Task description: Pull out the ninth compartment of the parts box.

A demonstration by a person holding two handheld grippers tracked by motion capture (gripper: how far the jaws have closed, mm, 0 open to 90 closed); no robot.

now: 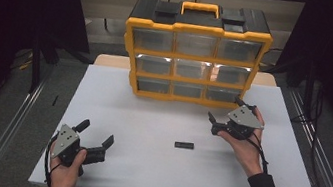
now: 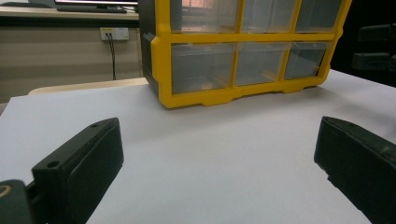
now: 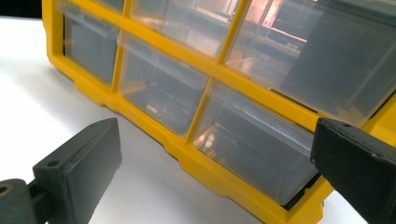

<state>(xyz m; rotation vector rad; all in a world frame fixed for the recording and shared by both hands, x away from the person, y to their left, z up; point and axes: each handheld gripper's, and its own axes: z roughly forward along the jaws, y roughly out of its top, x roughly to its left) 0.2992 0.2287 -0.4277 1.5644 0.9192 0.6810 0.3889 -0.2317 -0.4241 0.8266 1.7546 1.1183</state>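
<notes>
Looking down in the high view, the right gripper (image 1: 223, 112) hovers jaws apart and empty at the bottom-right drawer (image 1: 224, 95) of the yellow organiser (image 1: 194, 52) at the table's (image 1: 150, 121) far edge; the left gripper (image 1: 96, 132) waits open near the front.

Left gripper view: jaws wide, nothing held.

Right gripper view: the drawer (image 3: 254, 149) looks thin, rigid, slick plastic, probably light; grip its protruding front lip.

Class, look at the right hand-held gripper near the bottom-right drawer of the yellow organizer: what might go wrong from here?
1. The right hand-held gripper is open and angled at the bottom-right drawer, whose front is smooth clear plastic; the jaws may slip off it.
2. The yellow organizer stands free on the table; a pull might drag or tip it, while the left hand-held gripper rests far off.
</notes>
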